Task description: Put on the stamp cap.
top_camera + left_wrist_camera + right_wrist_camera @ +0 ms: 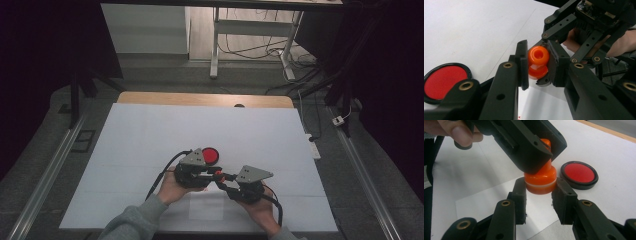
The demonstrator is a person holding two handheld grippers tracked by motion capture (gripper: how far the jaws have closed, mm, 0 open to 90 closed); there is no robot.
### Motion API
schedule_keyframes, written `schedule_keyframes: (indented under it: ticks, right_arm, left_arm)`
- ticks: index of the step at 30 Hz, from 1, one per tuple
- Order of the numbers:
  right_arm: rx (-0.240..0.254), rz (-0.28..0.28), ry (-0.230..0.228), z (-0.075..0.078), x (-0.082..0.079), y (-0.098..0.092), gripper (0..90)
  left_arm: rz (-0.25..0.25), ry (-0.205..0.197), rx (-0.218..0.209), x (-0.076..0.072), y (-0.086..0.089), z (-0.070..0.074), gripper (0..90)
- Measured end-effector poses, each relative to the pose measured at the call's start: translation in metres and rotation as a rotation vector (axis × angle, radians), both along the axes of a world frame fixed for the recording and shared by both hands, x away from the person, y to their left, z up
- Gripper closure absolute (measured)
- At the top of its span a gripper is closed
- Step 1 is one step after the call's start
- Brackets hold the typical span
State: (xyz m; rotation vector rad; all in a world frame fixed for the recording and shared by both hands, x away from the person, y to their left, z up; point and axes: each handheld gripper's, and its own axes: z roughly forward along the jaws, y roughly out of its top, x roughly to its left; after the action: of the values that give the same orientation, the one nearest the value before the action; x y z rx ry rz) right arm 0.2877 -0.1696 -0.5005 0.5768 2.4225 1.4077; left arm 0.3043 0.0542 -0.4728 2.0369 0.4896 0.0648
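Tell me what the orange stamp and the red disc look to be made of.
Orange stamp: likely glossy moulded plastic, with bright highlights on its smooth rounded body and a paler band near the base. Red disc: a matt red face, perhaps rubber or an ink pad, set in a shiny black rim, probably plastic.

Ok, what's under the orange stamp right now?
A white paper sheet on the white table cover lies below the orange stamp. The stamp's underside is hidden, so contact with the paper cannot be told.
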Motion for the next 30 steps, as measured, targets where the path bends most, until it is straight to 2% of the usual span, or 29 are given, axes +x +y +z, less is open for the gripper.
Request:
schedule_keyframes:
  ticks: [14,30]
  right_arm:
    - [-0.016,0.004,-0.017,0.0007,-0.0021,0.0013,65.0]
    - [-0.033,-0.007,-0.030,0.0015,-0.0046,0.0040,65.3]
  left_arm:
    - [-0.007,0.009,-0.001,0.0003,0.0007,-0.0009,72.4]
    - [-0.002,-0.011,0.004,-0.0022,0.0001,-0.0024,72.7]
